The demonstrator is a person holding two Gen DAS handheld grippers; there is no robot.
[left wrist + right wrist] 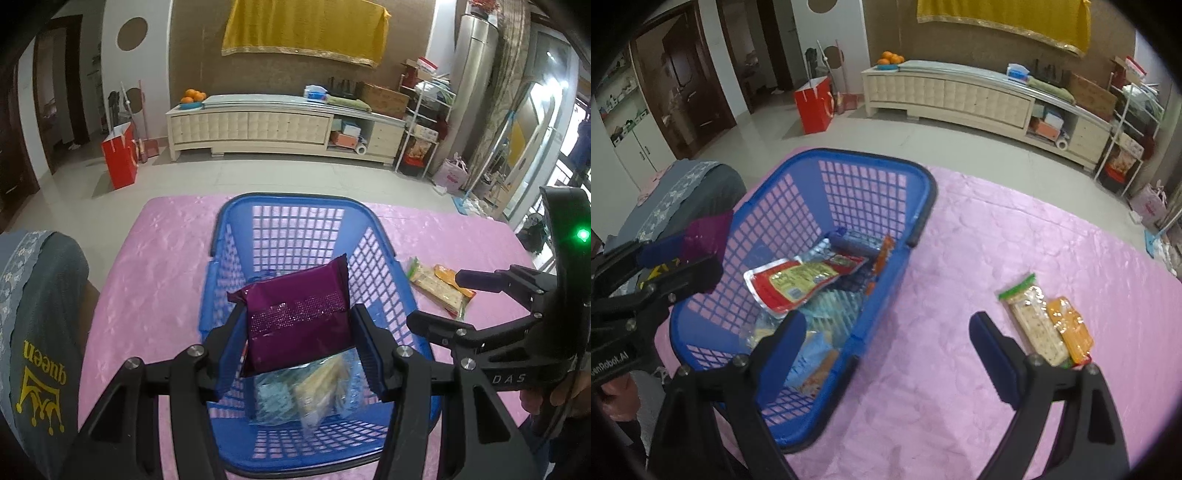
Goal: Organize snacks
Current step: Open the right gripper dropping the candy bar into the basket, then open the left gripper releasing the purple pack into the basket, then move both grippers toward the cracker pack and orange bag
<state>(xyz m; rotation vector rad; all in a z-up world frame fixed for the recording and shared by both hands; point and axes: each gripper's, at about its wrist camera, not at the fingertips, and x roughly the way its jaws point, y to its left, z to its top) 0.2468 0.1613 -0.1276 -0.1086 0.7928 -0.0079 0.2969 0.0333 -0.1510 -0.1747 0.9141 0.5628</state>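
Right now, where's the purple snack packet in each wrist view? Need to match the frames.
Left wrist view: the purple packet sits at centre, between the left tongs, above the blue basket.
Right wrist view: only a corner of the purple packet shows at the left edge, in the left tongs, beside the basket's near-left rim.
Shared landmark: the blue basket on the pink tablecloth.

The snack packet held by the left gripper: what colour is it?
Dark purple packet, with a glittery dotted band across it; clearest in the left wrist view, between the left gripper fingers.
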